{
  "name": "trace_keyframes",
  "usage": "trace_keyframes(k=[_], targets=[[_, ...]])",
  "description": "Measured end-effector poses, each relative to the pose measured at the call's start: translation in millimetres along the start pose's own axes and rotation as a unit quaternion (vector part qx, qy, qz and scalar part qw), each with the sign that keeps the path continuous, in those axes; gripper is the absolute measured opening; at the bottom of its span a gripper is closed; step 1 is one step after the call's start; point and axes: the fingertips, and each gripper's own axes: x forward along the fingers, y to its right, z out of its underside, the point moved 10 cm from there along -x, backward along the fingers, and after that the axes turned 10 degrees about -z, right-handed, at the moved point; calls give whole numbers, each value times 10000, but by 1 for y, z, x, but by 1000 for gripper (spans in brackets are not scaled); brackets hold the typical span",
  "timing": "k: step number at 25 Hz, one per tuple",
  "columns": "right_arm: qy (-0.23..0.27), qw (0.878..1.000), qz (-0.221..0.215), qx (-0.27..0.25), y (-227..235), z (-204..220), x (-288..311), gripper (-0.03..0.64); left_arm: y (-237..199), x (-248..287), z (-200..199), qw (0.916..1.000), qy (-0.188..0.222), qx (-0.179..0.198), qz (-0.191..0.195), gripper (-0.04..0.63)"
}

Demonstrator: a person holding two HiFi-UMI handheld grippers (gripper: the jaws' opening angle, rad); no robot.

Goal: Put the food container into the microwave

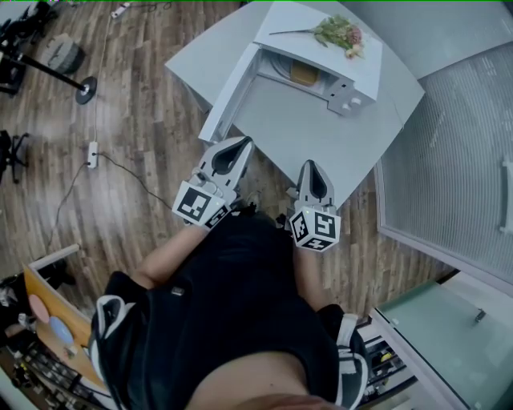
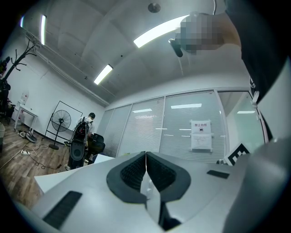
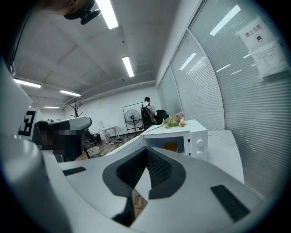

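Yellow-orange food container (image 1: pixel 304 74) sat inside the one white box-shaped microwave (image 1: pixel 298 18), whose single white door (image 1: pixel 232 92) stood swung open to the left. From the right gripper view the container (image 3: pixel 171 146) showed as a small yellow block in the lit cavity, with two round white knobs (image 3: pixel 198 143) on the panel to its right. One bunch of pink and green flowers (image 1: pixel 341 32) lay across the microwave's top. The microwave stood at the far end of a pale grey rectangular table (image 1: pixel 313 136), well apart from both grippers. Two grippers were in view, held at the table's near edge close against the person's dark-clothed body. The left gripper (image 1: pixel 240 144) pointed toward the open door; its dark ribbed pads met along one line with nothing between them (image 2: pixel 146 157). The right gripper (image 1: pixel 311 166), just beside it to the right, also had its pads pressed together on nothing (image 3: pixel 146 150). Each gripper carried one cube with black square markers at its near end. On the wooden floor at the left lay one white power strip (image 1: pixel 93 154) on a cable. Far back in the room stood one black floor fan (image 2: pixel 61 122) and one person (image 2: pixel 91 119) beside it.
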Motion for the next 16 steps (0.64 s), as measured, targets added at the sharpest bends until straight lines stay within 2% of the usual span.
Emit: trace_keyframes(k=[16], targets=[[92,9999,101,-14,-18,-2,2,25,-17,-10,-3,10000,3,-17,50,23]])
